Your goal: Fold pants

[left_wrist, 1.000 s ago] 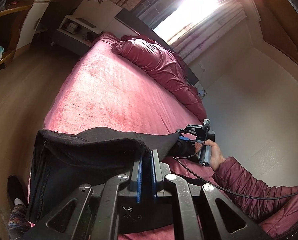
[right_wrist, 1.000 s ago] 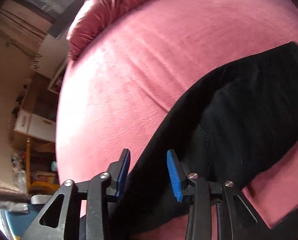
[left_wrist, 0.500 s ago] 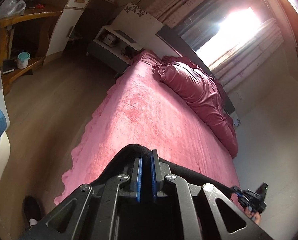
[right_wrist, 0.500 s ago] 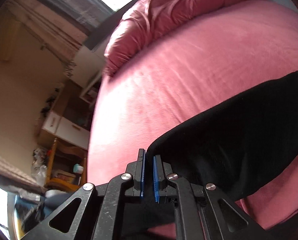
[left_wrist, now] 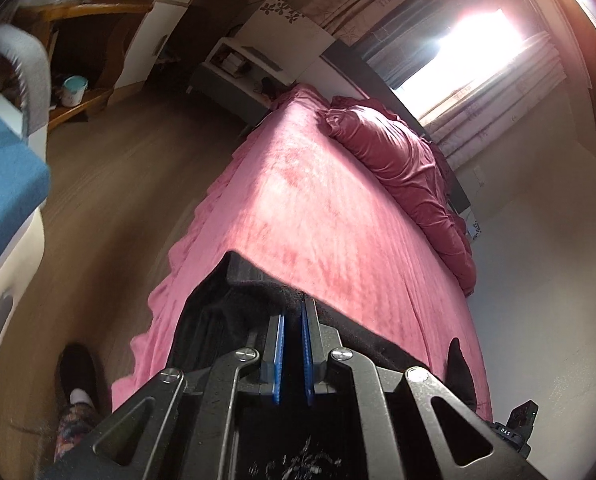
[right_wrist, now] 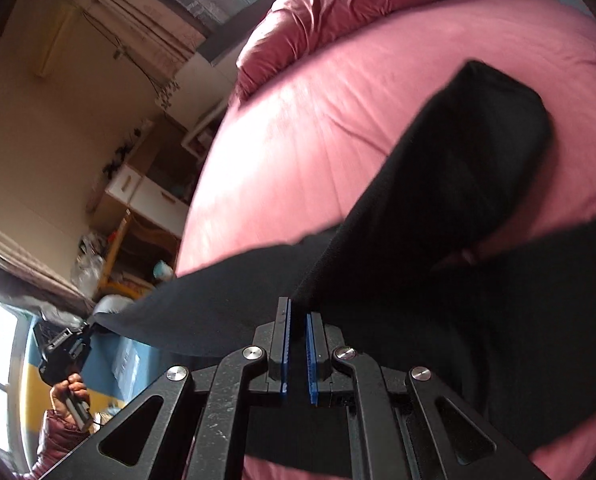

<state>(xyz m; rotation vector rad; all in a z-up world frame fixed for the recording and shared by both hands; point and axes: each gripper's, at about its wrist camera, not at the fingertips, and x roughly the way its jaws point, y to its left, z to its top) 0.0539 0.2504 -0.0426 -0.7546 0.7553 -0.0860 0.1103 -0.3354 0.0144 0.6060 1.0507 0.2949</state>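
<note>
Black pants (right_wrist: 449,208) are lifted above a pink bed (right_wrist: 298,120). My right gripper (right_wrist: 297,320) is shut on an edge of the pants; one leg (right_wrist: 497,120) trails down onto the bed. My left gripper (left_wrist: 292,312) is shut on another edge of the pants (left_wrist: 234,304), near the bed's foot. The left gripper also shows in the right wrist view (right_wrist: 64,350), held by a hand, with the fabric stretched between the two grippers. The right gripper shows at the left wrist view's lower right edge (left_wrist: 517,428).
A crumpled dark pink duvet (left_wrist: 397,168) lies along the bed's far side under a bright window (left_wrist: 465,52). A wooden floor (left_wrist: 118,184), white cabinets (left_wrist: 158,20) and a blue-cushioned chair (left_wrist: 2,184) are to the left. My foot (left_wrist: 78,380) stands by the bed.
My right gripper shut on the pants edge a second ago. Both grippers have since lifted the pants off the bed, and the fabric now hangs stretched between them.
</note>
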